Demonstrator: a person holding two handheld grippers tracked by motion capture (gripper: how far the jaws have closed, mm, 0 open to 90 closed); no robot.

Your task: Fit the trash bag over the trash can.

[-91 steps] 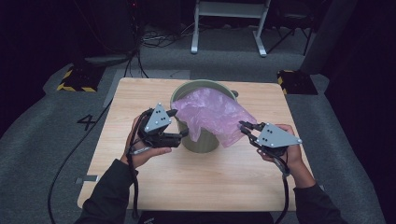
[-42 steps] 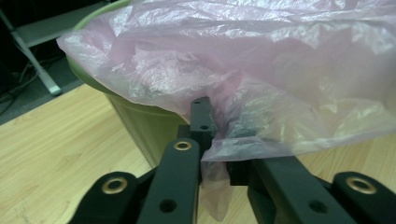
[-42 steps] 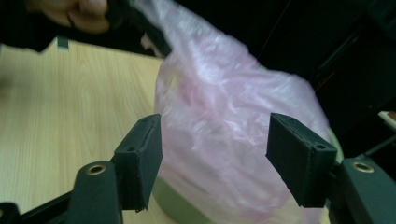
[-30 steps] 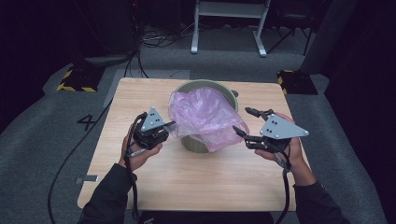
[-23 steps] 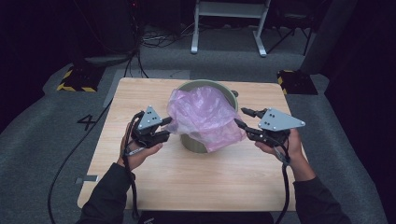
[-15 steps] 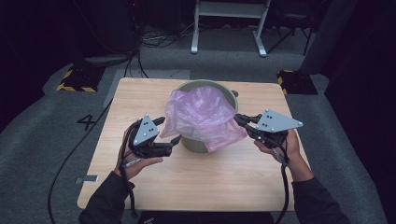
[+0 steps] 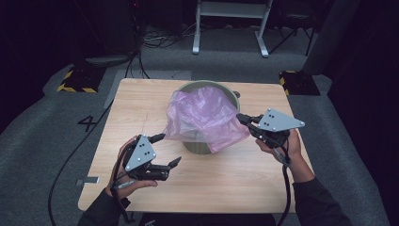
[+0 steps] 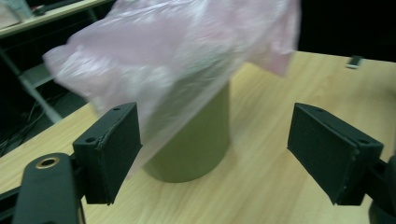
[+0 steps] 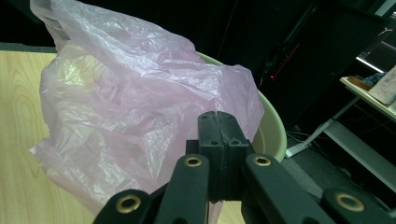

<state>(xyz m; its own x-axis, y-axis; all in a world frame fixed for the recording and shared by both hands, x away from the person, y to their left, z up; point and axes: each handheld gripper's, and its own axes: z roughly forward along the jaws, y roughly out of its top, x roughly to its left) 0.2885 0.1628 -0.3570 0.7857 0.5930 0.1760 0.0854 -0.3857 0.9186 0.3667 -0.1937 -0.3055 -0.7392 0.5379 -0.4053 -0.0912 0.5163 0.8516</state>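
Wood table (image 7: 141, 94), dark room. Pink bag (image 7: 204, 117) sits over green bin (image 7: 197, 147). Left gripper (image 7: 169, 149) just let go & backed off, jaws wide, empty. Right gripper (image 7: 240, 117) just pinched bag edge, so it can pull that side down next.

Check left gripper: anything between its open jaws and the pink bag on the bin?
Nothing visible. The left gripper is open over bare table, and the pink bag draped on the bin hangs just ahead.

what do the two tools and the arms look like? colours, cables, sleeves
Left tool and right tool: black bodies, each topped by a grey three-cornered plate with small dark holes. Square black pads; brass-coloured rivets on the links. A black cable trails from each. Dark long sleeves.
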